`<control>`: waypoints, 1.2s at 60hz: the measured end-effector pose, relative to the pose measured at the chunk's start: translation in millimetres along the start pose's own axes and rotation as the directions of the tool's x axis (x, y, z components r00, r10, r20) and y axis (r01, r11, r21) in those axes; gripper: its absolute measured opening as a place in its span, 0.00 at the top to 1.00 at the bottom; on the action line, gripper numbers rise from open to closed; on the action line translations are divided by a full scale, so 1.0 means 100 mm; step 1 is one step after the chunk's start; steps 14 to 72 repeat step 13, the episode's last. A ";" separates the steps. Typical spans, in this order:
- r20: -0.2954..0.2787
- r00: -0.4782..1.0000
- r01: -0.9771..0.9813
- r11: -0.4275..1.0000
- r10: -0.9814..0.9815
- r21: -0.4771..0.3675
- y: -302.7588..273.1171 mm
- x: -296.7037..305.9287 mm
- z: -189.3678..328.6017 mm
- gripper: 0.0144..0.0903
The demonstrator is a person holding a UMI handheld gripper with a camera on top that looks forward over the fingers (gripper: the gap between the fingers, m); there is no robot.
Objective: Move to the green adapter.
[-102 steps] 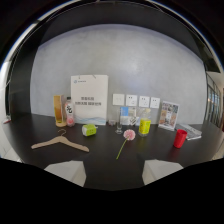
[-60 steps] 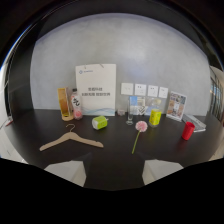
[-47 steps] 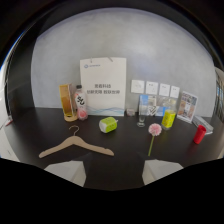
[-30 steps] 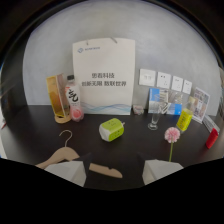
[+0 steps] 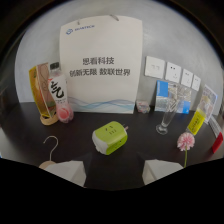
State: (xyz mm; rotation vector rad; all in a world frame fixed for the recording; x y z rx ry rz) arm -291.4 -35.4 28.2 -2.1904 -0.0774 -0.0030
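Our tongs (image 5: pixel 111 175) faced the green adapter (image 5: pixel 109 137).
We held them spread, empty; the adapter lay just ahead on the dark tabletop (image 5: pixel 145 145).

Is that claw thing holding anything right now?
No, nothing is held. The gripper is open, and the green adapter sits on the table just ahead of its fingers, untouched.
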 end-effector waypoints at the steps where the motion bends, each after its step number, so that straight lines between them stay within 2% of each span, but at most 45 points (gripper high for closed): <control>1: 0.000 1.000 0.000 1.000 0.000 -0.001 0.00 0.00 0.00 0.07; 72: 0.006 1.000 0.001 1.000 -0.001 -0.001 -0.01 -0.02 0.03 0.07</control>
